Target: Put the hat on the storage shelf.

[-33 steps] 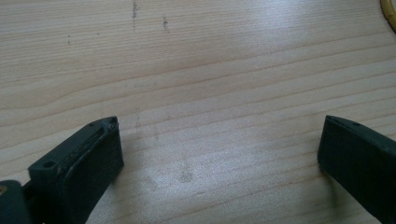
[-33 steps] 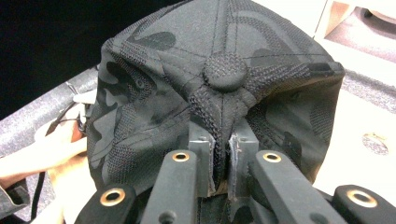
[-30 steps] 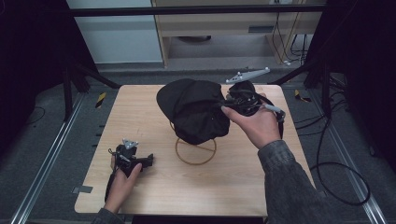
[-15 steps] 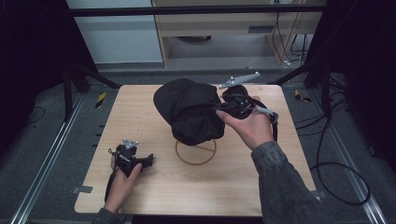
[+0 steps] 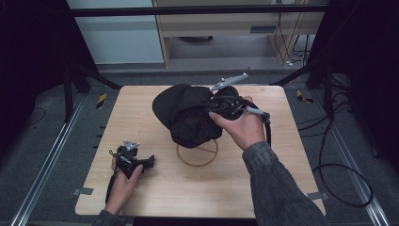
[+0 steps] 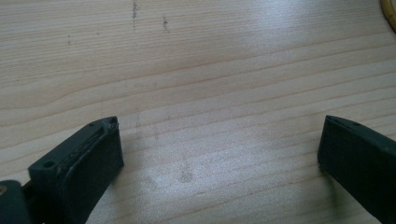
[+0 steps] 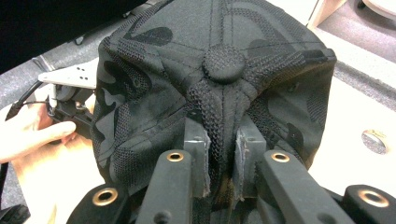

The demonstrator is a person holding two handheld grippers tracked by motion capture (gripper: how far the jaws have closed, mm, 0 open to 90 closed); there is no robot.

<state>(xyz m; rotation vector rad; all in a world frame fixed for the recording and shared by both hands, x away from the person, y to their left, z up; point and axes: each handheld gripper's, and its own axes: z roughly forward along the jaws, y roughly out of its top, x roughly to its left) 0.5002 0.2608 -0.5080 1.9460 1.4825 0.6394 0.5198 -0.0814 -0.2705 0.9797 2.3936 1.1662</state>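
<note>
While the left gripper (image 5: 129, 157) sits wide open near the wooden ring (image 5: 197, 153), the right gripper (image 7: 223, 154) pinches the black cap (image 5: 186, 113), held just above that ring.

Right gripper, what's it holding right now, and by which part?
The right gripper is shut on the black cap, pinching a fold of mesh crown fabric just below the top button. The left gripper is open over bare table, holding nothing.
</note>
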